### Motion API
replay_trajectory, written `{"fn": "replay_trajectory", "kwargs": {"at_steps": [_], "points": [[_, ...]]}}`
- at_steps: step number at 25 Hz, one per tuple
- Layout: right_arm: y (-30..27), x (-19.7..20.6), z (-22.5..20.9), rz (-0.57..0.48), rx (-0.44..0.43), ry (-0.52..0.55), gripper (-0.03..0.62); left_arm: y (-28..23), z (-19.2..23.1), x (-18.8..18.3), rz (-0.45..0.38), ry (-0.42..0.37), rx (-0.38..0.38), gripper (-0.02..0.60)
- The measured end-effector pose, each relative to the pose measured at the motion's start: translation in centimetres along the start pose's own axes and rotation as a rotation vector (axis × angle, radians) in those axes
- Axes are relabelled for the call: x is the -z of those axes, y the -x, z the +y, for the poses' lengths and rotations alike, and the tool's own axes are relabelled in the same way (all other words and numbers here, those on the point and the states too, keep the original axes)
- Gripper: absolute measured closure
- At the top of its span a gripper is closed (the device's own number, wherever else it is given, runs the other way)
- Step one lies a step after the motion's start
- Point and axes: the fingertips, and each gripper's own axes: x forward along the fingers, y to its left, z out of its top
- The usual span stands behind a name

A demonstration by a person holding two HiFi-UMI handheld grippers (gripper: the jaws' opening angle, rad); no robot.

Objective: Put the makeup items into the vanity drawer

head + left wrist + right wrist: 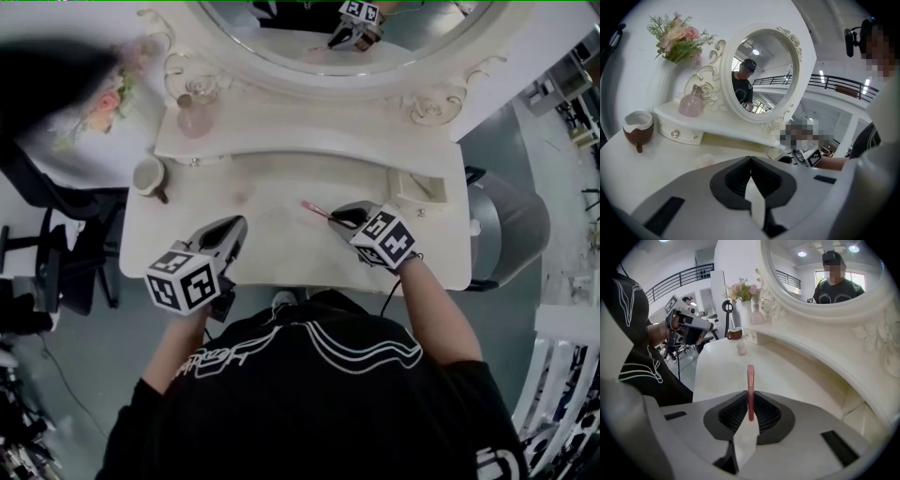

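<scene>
My right gripper [339, 217] hovers over the middle of the white vanity top [272, 253], shut on a thin pink makeup stick [314, 208]. In the right gripper view the pink stick [750, 385] stands pinched between the ribbed pads [761, 413] and juts forward. My left gripper [234, 229] is over the vanity's front left, its jaws shut with nothing between them [750, 164]. A small pale item [704, 160] lies on the top ahead of it, also visible as a small pale item [741, 348] from the right. A small open drawer [418, 186] sits at the shelf's right end.
An oval mirror [347, 33] rises behind a raised shelf [309, 127]. A pink perfume bottle [195, 117] stands on the shelf's left end, with flowers [112, 94] beyond it. A brown and white mug [148, 175] stands at the top's left edge. A grey chair [511, 225] is to the right.
</scene>
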Motion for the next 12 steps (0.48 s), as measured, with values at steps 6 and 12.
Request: {"fn": "replay_trajectory", "kwargs": {"at_steps": [6, 12], "points": [[4.6, 0.5, -2.3, -0.042, 0.041, -0.026, 0.533, -2.8, -3.2, -0.6, 0.021, -0.027, 0.049, 0.559], [9.4, 2.1, -5.5, -0.068, 0.12, -0.068, 0.533, -5.2, -6.0, -1.3, 0.035, -0.045, 0.079, 0.56]]}}
